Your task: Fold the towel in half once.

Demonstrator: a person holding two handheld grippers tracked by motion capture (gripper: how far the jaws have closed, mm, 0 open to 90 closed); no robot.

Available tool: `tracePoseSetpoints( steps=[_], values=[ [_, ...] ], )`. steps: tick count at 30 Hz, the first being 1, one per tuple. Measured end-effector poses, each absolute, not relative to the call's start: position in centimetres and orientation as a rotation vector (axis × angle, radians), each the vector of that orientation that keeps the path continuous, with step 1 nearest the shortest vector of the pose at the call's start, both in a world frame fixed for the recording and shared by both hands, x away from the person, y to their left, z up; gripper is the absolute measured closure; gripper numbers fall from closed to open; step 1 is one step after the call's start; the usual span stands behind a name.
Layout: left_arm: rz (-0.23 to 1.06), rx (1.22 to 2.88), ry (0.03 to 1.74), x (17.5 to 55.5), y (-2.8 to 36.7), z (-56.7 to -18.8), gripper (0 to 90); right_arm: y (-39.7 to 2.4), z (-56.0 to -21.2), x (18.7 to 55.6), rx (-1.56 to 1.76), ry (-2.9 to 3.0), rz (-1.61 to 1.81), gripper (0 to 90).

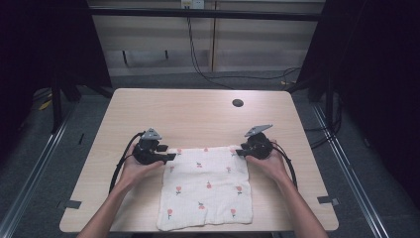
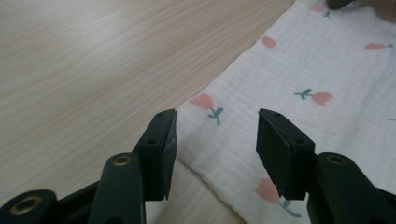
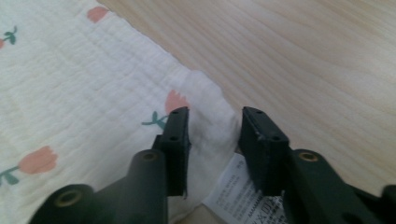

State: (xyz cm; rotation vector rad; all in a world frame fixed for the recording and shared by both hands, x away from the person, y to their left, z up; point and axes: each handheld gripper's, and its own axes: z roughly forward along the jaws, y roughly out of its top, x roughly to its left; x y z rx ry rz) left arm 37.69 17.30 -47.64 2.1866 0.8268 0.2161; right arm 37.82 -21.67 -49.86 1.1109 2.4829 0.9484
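High view has the white tulip-print cloth (image 1: 205,187) lying flat on the table (image 1: 198,109), near its front edge. Left gripper (image 1: 168,157) sits at 1 far corner, jaws apart, gripping nothing. Right gripper (image 1: 239,152) straddles the other far corner, jaws narrower, not clamped; care label (image 3: 233,191) underneath.

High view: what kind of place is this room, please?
Probably a recording lab or studio: a bare wooden table stands between dark curtains, with metal floor rails and loose cables behind it.
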Motion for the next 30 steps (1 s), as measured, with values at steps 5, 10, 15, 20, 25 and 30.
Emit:
tracePoseSetpoints(
  steps=[5, 10, 15, 20, 25, 30],
  values=[
    [0.205, 2.162, 0.852, 38.6, 17.7, -47.6, 48.3, -21.6, -49.8, 37.7, 1.104, 2.502, 0.962, 79.9],
    [0.204, 2.172, 0.883, 39.2, 18.0, -48.5, 50.2, -21.7, -49.8, 37.8, 1.117, 2.503, 0.978, 84.4],
    [0.197, 2.184, 0.876, 39.7, 17.7, -49.4, 56.0, -22.0, -49.9, 37.8, 1.142, 2.498, 1.006, 85.1],
    [0.186, 2.184, 0.886, 39.8, 17.1, -49.6, 52.0, -21.9, -50.0, 37.7, 1.13, 2.493, 1.001, 85.1],
    [0.194, 2.234, 0.857, 39.8, 16.5, -49.8, 48.3, -21.9, -50.0, 37.6, 1.139, 2.481, 1.008, 84.8],
    [0.203, 2.255, 0.828, 39.5, 15.9, -49.8, 49.7, -22.0, -50.1, 37.6, 1.137, 2.483, 1.02, 84.8]
  ],
)
